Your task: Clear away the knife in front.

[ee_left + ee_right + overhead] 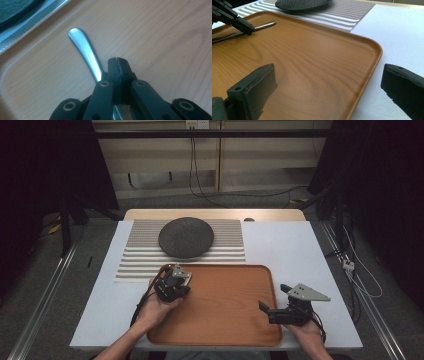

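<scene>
Gripping step in hand: left claw (117,62) clenching at tray's (260,270) ten o'clock, seemingly closing beside cutlery handle (85,53); reopening, recentring needed. Right claw (274,298) idling released.

From my high view the room is dim, and the sides are almost black; light falls from above on the white table (300,250) only. My grippers give short soft shadows on the tray (225,305). This picture is a little soft, but not blurred by motion.

In my left gripper view the light is warm and even. The spoon handle (83,50) has a pale glare at its tip. My jaws at the bottom are out of focus, and the far corner also.

In my right gripper view the near jaws are blurred, and the tray shines softly along its rim.
</scene>
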Demonstrator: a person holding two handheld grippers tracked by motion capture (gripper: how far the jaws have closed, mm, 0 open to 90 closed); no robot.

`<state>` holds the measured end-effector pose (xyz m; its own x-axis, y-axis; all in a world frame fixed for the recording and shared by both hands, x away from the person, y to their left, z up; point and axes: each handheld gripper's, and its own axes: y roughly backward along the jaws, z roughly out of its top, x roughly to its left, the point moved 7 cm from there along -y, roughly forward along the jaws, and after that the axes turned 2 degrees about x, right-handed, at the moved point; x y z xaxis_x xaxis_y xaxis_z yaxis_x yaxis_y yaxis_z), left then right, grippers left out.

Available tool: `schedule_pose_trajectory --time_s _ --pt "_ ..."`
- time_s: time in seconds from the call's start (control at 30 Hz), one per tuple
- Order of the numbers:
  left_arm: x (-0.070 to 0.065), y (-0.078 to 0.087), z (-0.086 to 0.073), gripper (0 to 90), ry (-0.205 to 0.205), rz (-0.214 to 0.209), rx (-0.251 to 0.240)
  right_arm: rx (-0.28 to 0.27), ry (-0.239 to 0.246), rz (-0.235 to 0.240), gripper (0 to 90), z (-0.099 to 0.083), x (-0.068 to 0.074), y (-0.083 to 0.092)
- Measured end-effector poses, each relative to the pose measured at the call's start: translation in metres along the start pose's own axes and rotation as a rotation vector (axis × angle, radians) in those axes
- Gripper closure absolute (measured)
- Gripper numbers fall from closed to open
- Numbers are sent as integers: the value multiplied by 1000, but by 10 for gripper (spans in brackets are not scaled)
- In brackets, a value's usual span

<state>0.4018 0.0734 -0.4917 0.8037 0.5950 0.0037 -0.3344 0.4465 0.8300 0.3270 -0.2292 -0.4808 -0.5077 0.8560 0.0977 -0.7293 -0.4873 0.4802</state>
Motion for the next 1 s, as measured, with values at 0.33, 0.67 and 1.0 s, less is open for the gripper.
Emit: schedule_pose_trajectory --time_s 0.33,0.67,1.0 --pt "10 5 -7 900 28 16 5 0 -3 -3 0 0 0 0" --pt "4 12 -16 900 31 33 16 0 -2 -7 0 0 -2 0" --pt "12 16 -21 900 54 32 27 0 -4 -4 0 0 -1 -1"
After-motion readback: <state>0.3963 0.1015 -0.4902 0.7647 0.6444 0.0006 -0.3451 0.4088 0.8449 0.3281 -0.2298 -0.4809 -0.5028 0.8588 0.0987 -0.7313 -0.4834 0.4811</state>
